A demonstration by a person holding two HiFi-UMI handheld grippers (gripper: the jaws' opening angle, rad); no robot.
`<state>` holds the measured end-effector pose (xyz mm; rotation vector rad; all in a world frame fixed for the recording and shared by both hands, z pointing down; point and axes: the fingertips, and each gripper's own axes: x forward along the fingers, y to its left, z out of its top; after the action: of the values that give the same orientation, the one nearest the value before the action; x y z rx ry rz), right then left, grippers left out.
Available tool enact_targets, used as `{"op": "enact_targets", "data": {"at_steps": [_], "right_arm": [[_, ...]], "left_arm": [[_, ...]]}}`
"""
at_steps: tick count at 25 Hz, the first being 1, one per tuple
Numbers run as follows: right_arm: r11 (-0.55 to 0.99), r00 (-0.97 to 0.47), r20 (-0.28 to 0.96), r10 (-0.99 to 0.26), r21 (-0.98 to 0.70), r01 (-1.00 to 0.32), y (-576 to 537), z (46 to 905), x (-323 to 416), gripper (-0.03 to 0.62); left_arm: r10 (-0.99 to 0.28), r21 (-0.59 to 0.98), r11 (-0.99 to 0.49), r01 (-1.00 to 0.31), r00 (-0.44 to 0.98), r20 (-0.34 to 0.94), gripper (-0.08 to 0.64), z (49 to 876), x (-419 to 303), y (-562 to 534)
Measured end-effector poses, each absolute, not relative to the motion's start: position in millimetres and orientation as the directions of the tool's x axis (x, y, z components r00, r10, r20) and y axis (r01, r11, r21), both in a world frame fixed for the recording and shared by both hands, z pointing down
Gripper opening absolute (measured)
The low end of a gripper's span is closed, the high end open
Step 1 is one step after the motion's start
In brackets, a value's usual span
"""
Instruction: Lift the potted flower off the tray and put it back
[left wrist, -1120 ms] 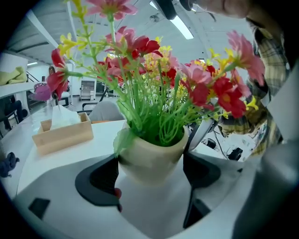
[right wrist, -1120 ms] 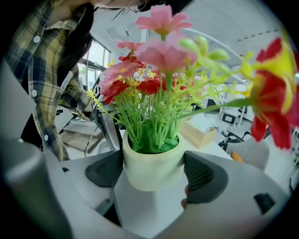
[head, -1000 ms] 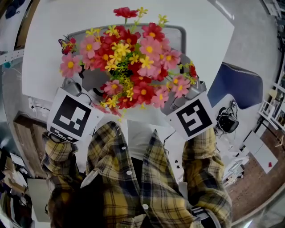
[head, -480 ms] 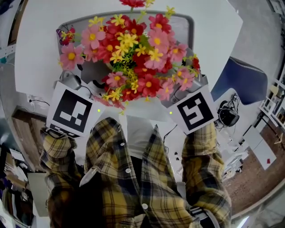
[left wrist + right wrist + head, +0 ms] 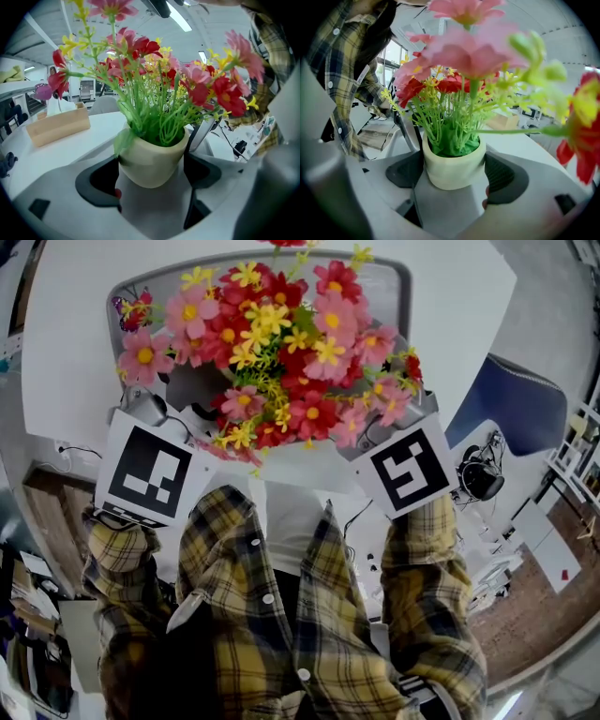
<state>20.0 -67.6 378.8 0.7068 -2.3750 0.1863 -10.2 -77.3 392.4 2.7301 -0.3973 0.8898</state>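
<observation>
Left tool and right tool each clamp the potted flower.
Opposed grips probably hold it upright over the tray.

White table w/ rounded corners. Blue chair just off its R edge. Light wooden box sits on the tabletop. Black gear near the chair, too small to ID. Cable by table's near edge. Strip lights overhead. Person in yellow plaid shirt.
</observation>
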Motion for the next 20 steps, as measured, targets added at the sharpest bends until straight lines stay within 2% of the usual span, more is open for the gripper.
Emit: {"op": "enact_targets", "data": {"at_steps": [20], "right_arm": [[0.850, -0.668, 0.610, -0.427, 0.019, -0.526, -60.9, 376.0, 23.4, 0.380]], "left_arm": [[-0.147, 0.201, -0.925, -0.324, 0.790, 0.595, 0.428, 393.0, -6.5, -68.7]]}}
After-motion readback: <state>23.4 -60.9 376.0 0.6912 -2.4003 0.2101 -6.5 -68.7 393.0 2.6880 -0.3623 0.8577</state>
